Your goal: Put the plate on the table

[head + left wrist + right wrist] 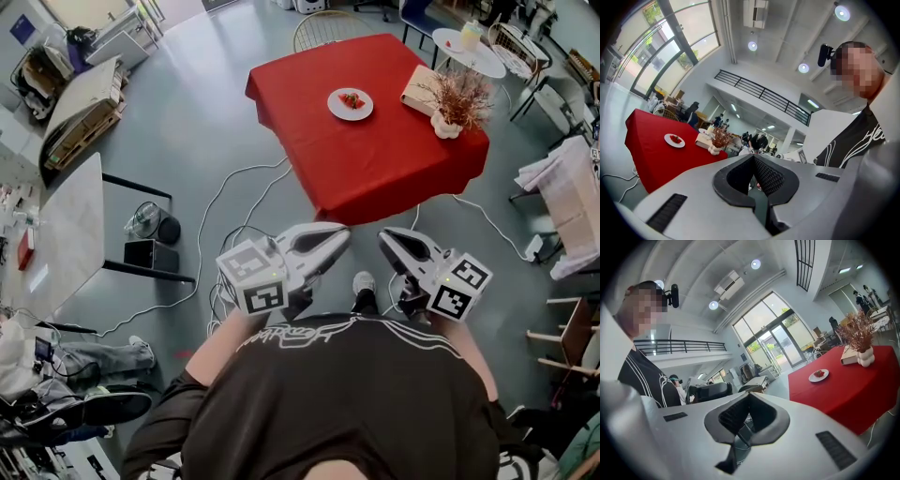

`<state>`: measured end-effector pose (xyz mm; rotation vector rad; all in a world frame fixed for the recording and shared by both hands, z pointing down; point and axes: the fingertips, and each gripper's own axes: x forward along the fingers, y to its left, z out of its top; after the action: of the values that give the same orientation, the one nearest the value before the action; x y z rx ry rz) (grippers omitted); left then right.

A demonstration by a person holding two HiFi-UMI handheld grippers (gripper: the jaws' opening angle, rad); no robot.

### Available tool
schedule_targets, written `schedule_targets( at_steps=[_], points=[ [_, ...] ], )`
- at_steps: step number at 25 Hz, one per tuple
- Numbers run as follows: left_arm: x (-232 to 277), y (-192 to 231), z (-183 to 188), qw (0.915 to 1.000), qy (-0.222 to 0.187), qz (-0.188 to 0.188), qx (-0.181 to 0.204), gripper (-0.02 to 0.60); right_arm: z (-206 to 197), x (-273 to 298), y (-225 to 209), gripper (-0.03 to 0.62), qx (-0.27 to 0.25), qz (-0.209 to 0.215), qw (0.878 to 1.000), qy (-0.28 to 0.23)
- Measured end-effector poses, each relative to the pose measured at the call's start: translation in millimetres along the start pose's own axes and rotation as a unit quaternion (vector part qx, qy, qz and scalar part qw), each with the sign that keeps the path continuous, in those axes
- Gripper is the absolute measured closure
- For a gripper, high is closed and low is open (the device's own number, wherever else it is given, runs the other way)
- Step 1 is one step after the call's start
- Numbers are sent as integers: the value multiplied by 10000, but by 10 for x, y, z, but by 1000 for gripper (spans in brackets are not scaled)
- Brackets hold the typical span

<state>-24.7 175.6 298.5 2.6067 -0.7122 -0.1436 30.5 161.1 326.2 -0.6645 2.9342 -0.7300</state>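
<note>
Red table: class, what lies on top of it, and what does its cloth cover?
On it: a white plate with red food, a tan book-like item and a white vase of dried sprigs. The red cloth covers the tabletop and legs, so neither can be seen.

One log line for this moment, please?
plate: on red table | left tool: shut, empty | right tool: shut, empty
</note>
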Motion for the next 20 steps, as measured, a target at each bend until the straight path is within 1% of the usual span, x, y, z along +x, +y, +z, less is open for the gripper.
schedule_targets(
  at_steps=[2, 5, 11, 20],
  points=[
    [-53, -7, -4, 10000, -3, 25, 23, 575, -24, 25, 41, 588, -16, 1, 10000, 27],
    [-131, -21, -20, 10000, -20, 77, -55, 575, -38, 61, 105, 588, -17, 35, 10000, 42],
    [-260, -82, -54, 10000, 3, 79, 36, 575, -79, 103, 247, 588, -71, 97, 9999, 63],
    [-370, -129, -149, 9999, 62, 103, 13, 575, -185, 120, 389, 588, -79, 134, 9998, 134]
  ],
)
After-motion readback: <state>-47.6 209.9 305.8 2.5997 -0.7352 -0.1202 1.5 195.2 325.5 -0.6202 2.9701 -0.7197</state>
